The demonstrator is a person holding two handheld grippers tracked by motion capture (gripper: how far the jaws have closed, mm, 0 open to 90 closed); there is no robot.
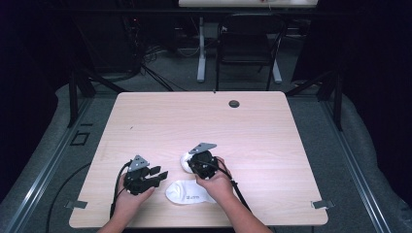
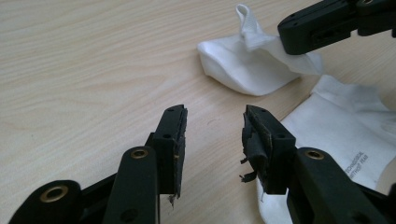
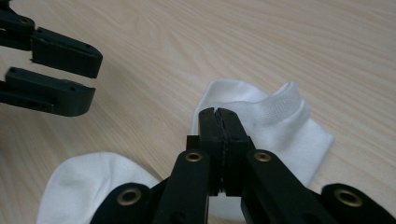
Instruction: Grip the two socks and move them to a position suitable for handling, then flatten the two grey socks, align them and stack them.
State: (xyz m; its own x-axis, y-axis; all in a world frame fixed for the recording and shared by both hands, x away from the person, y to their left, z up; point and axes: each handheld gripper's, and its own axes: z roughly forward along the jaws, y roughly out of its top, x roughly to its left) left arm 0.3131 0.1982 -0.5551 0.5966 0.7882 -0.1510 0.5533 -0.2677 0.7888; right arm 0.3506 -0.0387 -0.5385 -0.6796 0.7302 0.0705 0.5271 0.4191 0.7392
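Pale wooden desk (image 1: 252, 121), largely bare; grommet hole (image 1: 234, 104) near far edge. Two white socks near front edge: flat sock (image 1: 187, 192) between the hands, far sock (image 3: 275, 126) just beyond. Right gripper (image 3: 218, 114) clenched on far sock's fabric (thin pinch, could slip). Left gripper (image 2: 212, 135) released, empty, just beside flat sock. Nothing obstructing.

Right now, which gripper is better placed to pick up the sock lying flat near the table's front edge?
Left. The left gripper is open beside the flat sock; the right gripper is shut on the other sock.
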